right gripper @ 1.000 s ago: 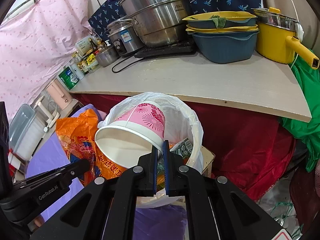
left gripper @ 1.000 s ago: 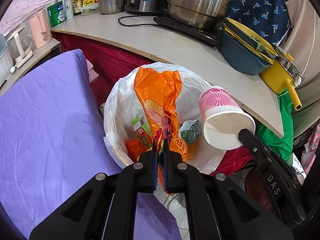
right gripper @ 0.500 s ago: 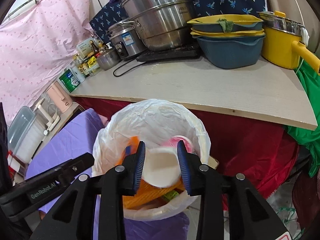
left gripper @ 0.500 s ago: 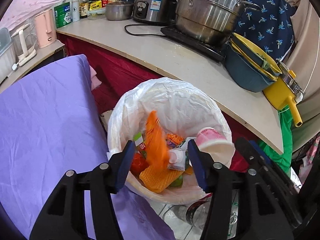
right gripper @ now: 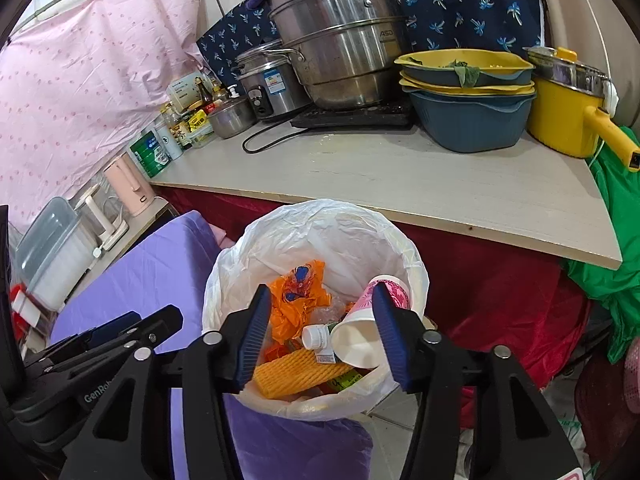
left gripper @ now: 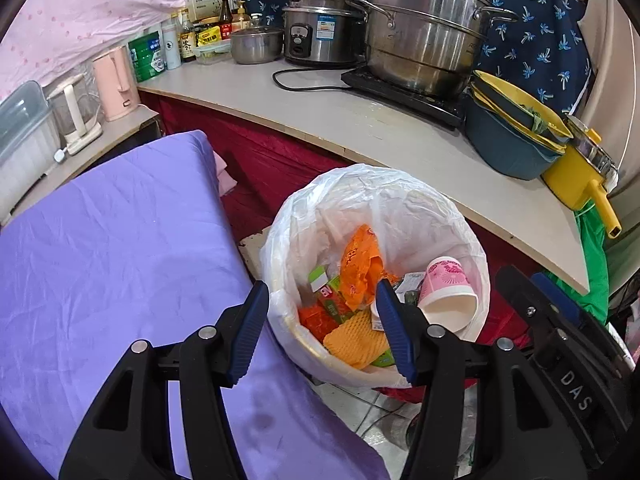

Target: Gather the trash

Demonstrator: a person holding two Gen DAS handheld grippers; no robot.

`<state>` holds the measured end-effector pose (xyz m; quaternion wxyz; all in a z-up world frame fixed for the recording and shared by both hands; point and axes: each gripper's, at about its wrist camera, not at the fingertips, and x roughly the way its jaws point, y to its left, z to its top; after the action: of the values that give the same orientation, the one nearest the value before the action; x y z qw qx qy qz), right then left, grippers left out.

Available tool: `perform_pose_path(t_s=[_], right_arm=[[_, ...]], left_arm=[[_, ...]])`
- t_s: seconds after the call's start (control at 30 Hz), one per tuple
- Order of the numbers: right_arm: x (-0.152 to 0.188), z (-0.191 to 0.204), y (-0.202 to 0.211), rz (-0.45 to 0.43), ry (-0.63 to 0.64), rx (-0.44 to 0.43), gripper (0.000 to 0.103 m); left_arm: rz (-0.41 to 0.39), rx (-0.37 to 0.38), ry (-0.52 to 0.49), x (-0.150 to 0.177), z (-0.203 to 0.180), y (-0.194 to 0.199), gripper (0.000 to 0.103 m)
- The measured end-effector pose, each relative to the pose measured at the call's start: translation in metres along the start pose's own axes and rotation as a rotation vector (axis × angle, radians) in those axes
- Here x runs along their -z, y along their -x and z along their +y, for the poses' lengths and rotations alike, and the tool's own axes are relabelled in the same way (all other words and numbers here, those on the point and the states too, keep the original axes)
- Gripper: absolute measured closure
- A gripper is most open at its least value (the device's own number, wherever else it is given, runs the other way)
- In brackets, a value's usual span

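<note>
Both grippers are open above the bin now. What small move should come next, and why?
Probably lift both away from the bin. The left gripper and right gripper are open and empty; the orange bag and pink cup lie inside the liner, so this drop looks finished.

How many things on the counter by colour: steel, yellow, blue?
Steel: 3, namely steamer pot, rice cooker, small lidded pot
Yellow: 1, the saucepan
Blue: 1 stack of basins with yellow liners; number in the stack unclear
Total: 5
</note>
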<state>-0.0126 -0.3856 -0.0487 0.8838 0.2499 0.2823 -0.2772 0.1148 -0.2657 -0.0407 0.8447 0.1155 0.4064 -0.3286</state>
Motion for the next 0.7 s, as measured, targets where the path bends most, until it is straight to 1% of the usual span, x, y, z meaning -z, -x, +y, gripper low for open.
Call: perform_pose_path(t_s=[0.1,0.2,0.33,0.47,0.53,0.7], right_arm=[[0.003,0.004,0.009,0.002,0.010,-0.001,0.043],[0.008,0.008,0.017,0.009,0.027,-0.003,0.039],[0.018,0.016,0.032,0.012,0.065,0.020,0.035],[0.028,0.020,0.044,0.024,0.095,0.035,0.030],[0.033,0.020,0.050,0.032,0.102,0.039,0.029],[0.049,0.022,0.065,0.055,0.139,0.057,0.023]], left_arm=[[0.000,-0.016,-0.001,0.006,0.002,0.008,0.050],[0.000,-0.043,0.005,0.013,0.004,0.016,0.042],[-0.002,-0.076,-0.001,0.025,0.006,0.028,0.040],[-0.003,-0.103,0.003,0.037,0.009,0.039,0.034],[-0.002,-0.121,0.000,0.045,0.010,0.044,0.033],[0.016,-0.130,0.009,0.060,0.013,0.053,0.028]])
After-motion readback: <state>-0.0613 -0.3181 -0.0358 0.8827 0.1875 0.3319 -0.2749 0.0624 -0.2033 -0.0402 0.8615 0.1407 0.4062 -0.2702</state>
